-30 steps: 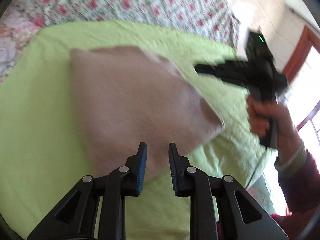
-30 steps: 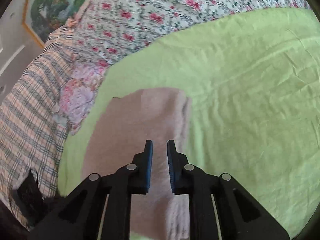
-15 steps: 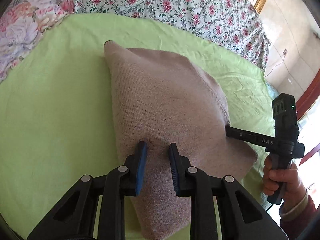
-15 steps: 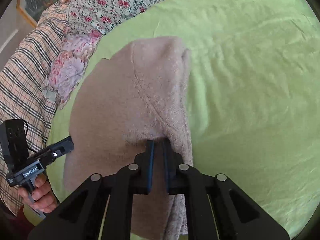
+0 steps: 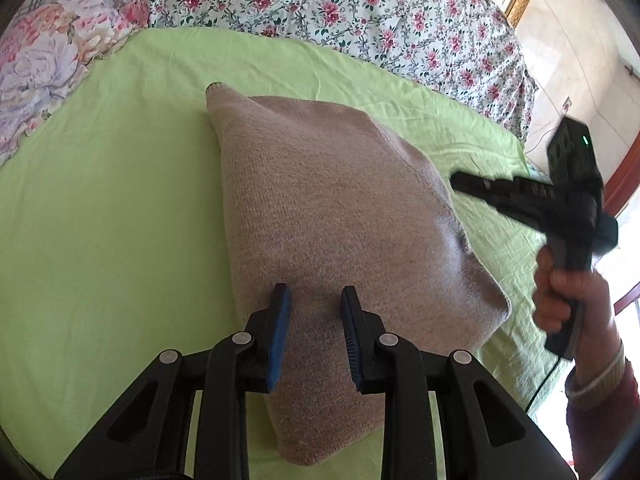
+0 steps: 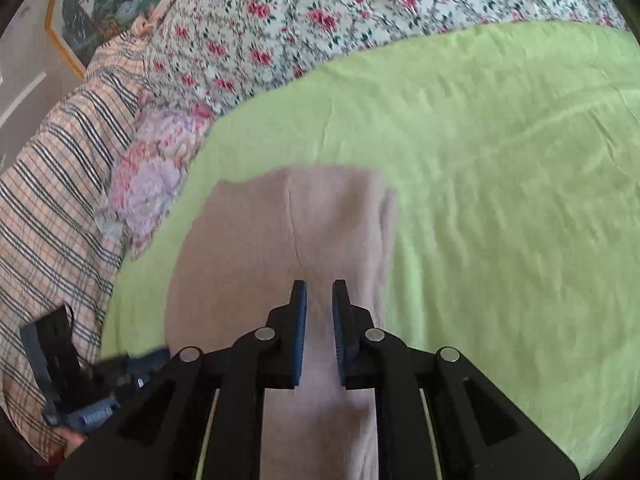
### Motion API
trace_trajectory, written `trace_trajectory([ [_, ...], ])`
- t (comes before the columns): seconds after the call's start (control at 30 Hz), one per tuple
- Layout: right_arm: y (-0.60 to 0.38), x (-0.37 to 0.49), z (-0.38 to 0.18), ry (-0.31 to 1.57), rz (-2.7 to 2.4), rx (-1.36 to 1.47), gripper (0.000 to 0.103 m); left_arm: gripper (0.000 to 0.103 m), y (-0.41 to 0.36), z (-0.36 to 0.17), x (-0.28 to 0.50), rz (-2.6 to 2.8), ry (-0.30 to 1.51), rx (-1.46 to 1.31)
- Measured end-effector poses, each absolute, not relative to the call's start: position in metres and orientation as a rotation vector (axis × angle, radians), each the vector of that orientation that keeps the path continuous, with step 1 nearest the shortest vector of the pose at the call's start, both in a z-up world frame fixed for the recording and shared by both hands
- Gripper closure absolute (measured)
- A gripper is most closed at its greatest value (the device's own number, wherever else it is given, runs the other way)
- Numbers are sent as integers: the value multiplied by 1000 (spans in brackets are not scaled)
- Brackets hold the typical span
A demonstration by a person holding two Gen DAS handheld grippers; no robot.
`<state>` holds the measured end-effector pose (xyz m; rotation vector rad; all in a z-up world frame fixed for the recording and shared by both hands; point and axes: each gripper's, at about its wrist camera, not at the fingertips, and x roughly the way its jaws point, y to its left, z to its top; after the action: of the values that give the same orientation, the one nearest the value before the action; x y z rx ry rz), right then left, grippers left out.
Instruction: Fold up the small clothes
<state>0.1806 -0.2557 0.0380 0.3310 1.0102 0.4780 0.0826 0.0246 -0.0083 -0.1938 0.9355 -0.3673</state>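
the beige knitted garment [image 5: 328,216] lies folded into a compact slab in the middle of the light green sheet [image 5: 100,220], so the folding looks nearly done; perhaps a last tidy remains. one garment, one sheet, two grippers. left gripper [image 5: 314,300] hovers over the garment's near end, jaws apart, empty. right gripper [image 6: 319,294], over the garment, has a narrower gap, also empty.

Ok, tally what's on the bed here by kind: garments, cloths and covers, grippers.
Garments: 1, the beige knit garment.
Cloths and covers: 4, the green sheet, rose-print cover, large-flower fabric, plaid blanket.
Grippers: 2, left gripper, right gripper.
Total: 7.
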Motion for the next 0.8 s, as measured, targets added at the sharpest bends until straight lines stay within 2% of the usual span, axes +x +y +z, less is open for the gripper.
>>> trace_trajectory([
  [0.1, -239, 211, 26, 1071, 524, 332, 89, 74, 21, -8, 84, -362, 939, -183],
  [0.2, -241, 230, -9, 1155, 383, 284, 89, 73, 20, -9, 84, -366, 940, -193],
  [0.3, -257, 227, -8, 1132, 368, 358, 89, 72, 20, -7, 85, -363, 943, -199],
  [0.57, -258, 152, 43, 1030, 465, 299, 87, 70, 23, 7, 66, -403, 933, -220],
  [0.8, -276, 83, 32, 1080, 483, 288, 86, 70, 20, 10, 28, -447, 938, -195],
])
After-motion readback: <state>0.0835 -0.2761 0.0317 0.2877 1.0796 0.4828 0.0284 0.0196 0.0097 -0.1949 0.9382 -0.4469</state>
